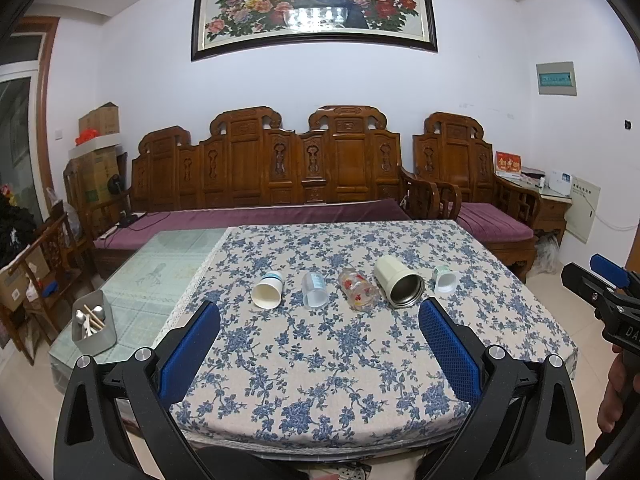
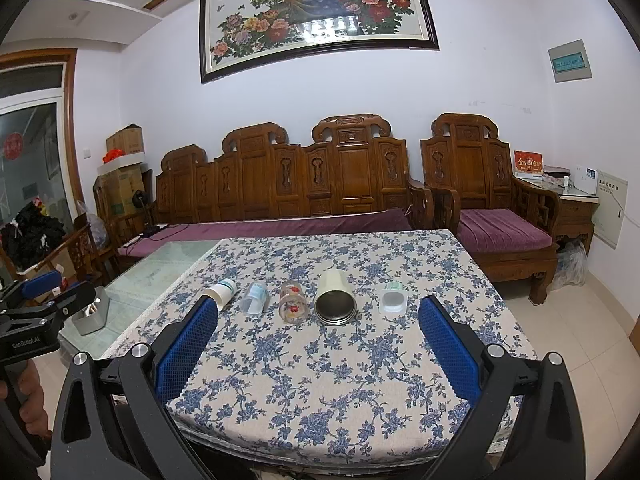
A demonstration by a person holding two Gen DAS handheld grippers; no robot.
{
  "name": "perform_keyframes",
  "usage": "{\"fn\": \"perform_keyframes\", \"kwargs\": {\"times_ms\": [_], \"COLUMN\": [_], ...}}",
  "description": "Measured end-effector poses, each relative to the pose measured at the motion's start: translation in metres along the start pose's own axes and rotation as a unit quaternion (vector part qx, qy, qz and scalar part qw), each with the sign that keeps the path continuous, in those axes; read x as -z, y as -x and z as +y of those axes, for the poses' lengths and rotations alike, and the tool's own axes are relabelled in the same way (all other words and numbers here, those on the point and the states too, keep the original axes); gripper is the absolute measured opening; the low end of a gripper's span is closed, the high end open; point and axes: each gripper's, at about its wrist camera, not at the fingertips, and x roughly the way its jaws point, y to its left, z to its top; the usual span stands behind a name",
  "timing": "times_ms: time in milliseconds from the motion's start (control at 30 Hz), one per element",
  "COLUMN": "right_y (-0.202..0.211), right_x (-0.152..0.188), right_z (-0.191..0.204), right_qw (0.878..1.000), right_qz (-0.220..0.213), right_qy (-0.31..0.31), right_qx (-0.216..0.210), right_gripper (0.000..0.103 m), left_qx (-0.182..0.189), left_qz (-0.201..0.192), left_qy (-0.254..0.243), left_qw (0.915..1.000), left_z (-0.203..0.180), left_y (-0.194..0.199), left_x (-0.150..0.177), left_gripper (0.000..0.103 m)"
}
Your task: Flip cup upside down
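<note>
Several cups lie on their sides in a row on the floral tablecloth (image 1: 320, 360), mouths toward me: a white paper cup (image 1: 268, 290) (image 2: 221, 290), a clear plastic cup (image 1: 315, 290) (image 2: 255, 298), a glass with red flowers (image 1: 359, 291) (image 2: 294, 303), a cream steel-lined tumbler (image 1: 399, 282) (image 2: 335, 298) and a small white-green cup (image 1: 445, 279) (image 2: 393, 297). My left gripper (image 1: 320, 344) is open and empty, above the table's near edge. My right gripper (image 2: 318, 346) is open and empty, likewise short of the cups.
A grey utensil box (image 1: 94, 328) (image 2: 91, 316) stands on the bare glass tabletop at the left. A carved wooden sofa (image 1: 260, 172) with purple cushions and an armchair (image 1: 480, 184) stand behind the table. Boxes are stacked at the far left.
</note>
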Motion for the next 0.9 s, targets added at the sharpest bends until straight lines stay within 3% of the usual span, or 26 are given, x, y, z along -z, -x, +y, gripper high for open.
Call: {"fn": "perform_keyframes", "kwargs": {"times_ms": [333,567,733,900], "right_y": [0.007,-0.003,-0.034,-0.091], "right_x": [-0.003,-0.004,-0.008,-0.009], "right_z": [-0.002,0.000,-0.001,0.000], "right_qw": [1.000,1.000,1.000,0.999], "right_qz": [0.001,0.003,0.015,0.042], "right_qy": [0.000,0.009,0.016,0.025], "right_qx": [-0.007,-0.010,-0.014,-0.015], "right_gripper": [0.101,0.101,0.101,0.101], "left_qx": [0.004,0.007,0.009,-0.003], "left_qz": [0.010,0.041,0.071,0.103], "left_qy": [0.001,0.009,0.012,-0.001], "left_qw": [0.9999,0.9991,0.9974,0.9947], "left_z": [0.005,0.018,0.031,0.046], "left_y": [-0.002,-0.022,-0.056,-0.105], "left_x": [0.009,0.016,0.017,0.013], "left_gripper": [0.096,0.096,0.096,0.096]}}
